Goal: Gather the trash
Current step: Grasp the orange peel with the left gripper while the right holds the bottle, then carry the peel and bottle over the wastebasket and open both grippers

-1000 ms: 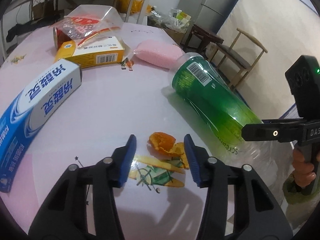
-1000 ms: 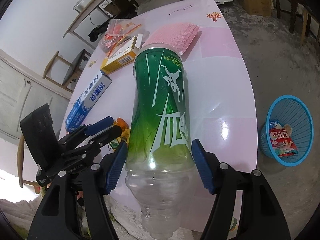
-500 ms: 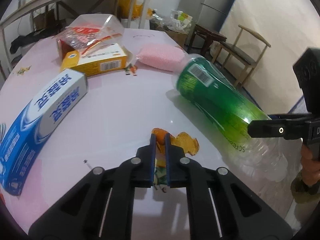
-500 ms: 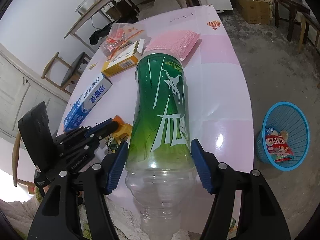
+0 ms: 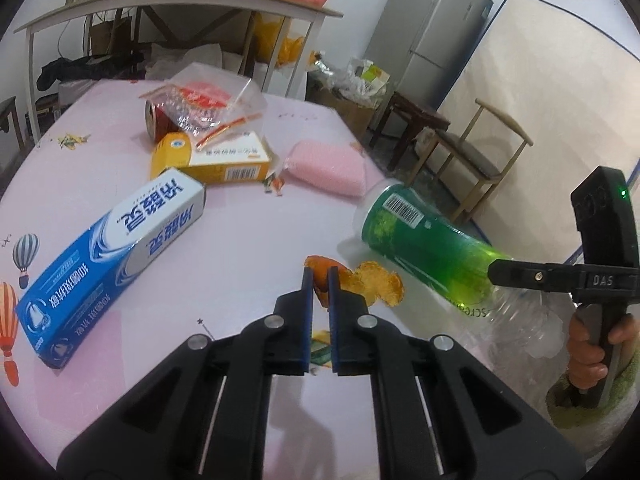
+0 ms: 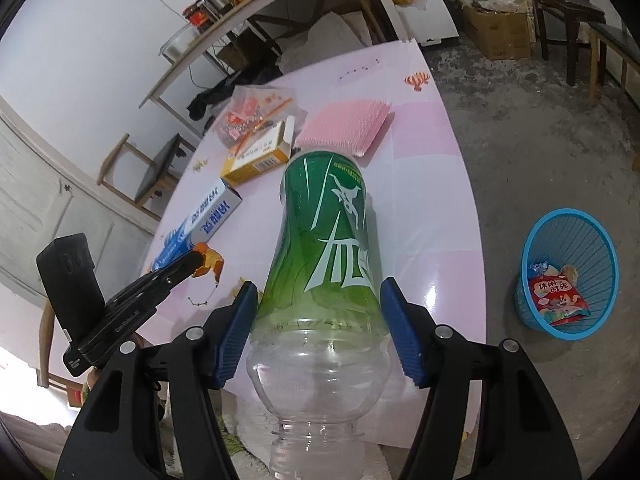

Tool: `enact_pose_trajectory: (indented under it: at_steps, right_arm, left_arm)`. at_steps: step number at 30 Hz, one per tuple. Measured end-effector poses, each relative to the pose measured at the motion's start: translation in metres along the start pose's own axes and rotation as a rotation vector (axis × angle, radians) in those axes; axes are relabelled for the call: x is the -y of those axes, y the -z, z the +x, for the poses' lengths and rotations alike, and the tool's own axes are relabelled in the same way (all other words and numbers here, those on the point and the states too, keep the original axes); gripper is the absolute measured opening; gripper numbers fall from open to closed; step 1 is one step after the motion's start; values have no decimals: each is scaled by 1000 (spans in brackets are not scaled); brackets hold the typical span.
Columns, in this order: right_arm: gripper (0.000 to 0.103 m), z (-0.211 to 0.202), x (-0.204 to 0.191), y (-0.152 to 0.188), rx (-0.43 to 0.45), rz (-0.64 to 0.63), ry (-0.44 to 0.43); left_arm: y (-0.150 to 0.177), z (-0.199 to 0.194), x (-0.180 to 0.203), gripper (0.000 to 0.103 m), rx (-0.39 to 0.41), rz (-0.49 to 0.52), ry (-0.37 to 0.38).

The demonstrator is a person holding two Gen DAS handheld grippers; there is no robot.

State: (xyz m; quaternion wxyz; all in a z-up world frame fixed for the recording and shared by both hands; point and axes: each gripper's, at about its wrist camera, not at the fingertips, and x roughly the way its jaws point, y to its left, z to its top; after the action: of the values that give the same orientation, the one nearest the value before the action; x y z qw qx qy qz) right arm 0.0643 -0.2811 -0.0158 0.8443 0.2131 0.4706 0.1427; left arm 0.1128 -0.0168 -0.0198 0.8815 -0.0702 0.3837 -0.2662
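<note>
A piece of orange peel point(image 5: 374, 284) hangs just above the pink table point(image 5: 240, 240), and my left gripper point(image 5: 320, 276) is shut on its near edge. The right wrist view shows that gripper point(image 6: 196, 262) pinching the peel point(image 6: 210, 260) off the tabletop. My right gripper point(image 6: 318, 284) is shut on a green-labelled plastic bottle point(image 6: 328, 232), its blue pads pressing both sides where the label meets the clear neck. The bottle point(image 5: 420, 240) points away over the table's right edge, its base end tilted up. A blue trash basket point(image 6: 572, 248) stands on the floor to the right and holds a snack wrapper.
On the table lie a blue toothpaste box point(image 5: 112, 260), a yellow carton point(image 5: 216, 160), a pink sponge point(image 5: 328, 164) and a clear bag over a red can point(image 5: 200, 100). A wooden chair point(image 5: 480, 148) and a fridge point(image 5: 432, 32) stand beyond the table's far right.
The left jaws closed on the orange peel and lifted it off the table. The right gripper rose slightly with the bottle in it.
</note>
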Motion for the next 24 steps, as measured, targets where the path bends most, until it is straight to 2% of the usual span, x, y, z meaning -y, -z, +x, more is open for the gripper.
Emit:
enact_pose_trajectory:
  at_steps: [5,12,20,24]
  right_arm:
    - [62,3,3,5,-20,8,-2]
    - [62,36,-5,11,-153,-28,61]
    - [66,63,-7,5,-246,-36,-7]
    - [66,70,-6,6,-260,-25,-50]
  left_arm:
    - [1,-5,13,5,12,22,3]
    - [7,-8,10,5,3,14,-21]
    - [10,-12,3,5,5,-10,-49]
    - [12,-15,4,5,6,-7,-59]
